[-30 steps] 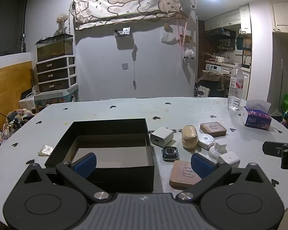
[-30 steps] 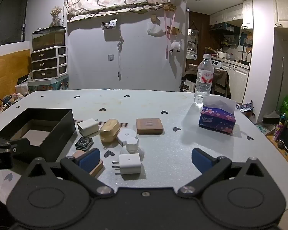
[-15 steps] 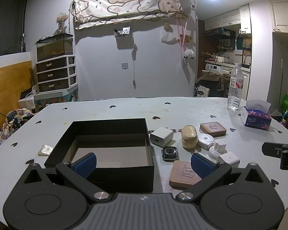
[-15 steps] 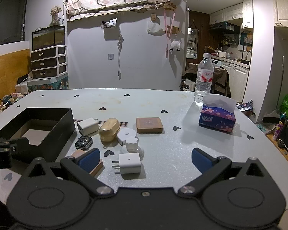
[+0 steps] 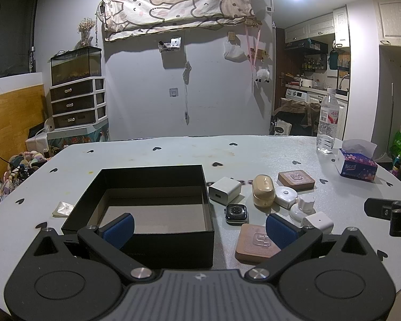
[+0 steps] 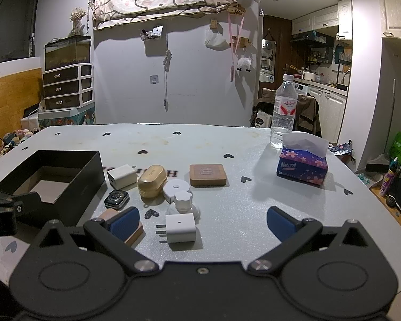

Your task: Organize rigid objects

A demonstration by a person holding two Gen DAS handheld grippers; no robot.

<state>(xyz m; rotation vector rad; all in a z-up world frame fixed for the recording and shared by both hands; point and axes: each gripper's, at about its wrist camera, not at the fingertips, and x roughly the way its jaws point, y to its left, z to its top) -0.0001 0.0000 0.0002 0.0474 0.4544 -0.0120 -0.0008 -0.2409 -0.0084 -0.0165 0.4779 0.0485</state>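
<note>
Both grippers hover wide open and empty. The white plug adapter (image 6: 179, 227) lies on the table just ahead of the right gripper (image 6: 200, 220), prongs pointing left, well right of the empty black box (image 5: 157, 200); the left gripper (image 5: 199, 227) sits farther off.

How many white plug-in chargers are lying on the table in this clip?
2. One white charger sits beside the black box, next to the gold case. The other charger, prongs pointing left, lies nearest the right gripper. None seems hidden.
</note>
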